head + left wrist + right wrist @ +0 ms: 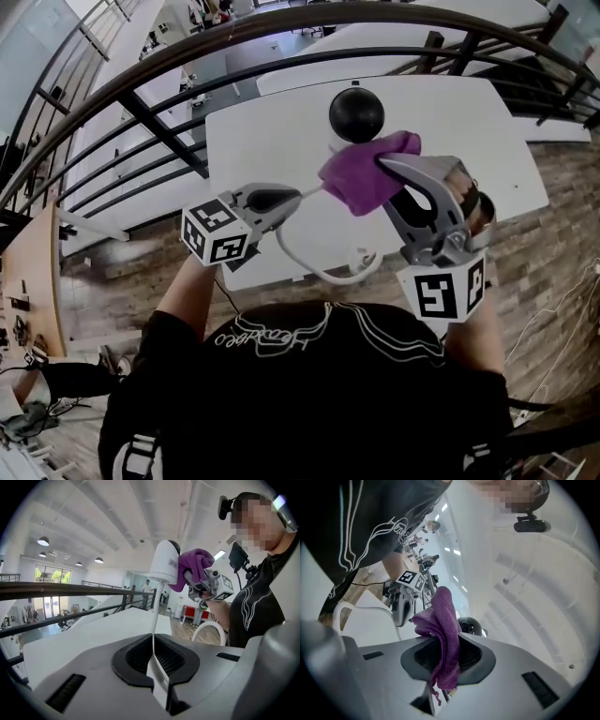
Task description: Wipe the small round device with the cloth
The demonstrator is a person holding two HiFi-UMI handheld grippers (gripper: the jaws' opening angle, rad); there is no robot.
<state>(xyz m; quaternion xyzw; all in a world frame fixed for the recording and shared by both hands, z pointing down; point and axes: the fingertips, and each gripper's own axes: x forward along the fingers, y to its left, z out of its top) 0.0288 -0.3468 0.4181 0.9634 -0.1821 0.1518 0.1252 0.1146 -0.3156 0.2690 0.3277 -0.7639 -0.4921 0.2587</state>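
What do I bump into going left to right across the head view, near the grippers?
left gripper, pinching the white stalk → purple cloth → right gripper, clamped on that cloth. The black round device sits above the cloth, so it is left out.

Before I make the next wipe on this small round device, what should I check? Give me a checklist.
1. Cloth clamped in right tool: ok.
2. Left tool shut on the white cable: ok.
3. Cloth against the round device: ok, at its side.
4. Slack cable loop free of both tools: cannot tell.
5. Dark dome clean: cannot tell.
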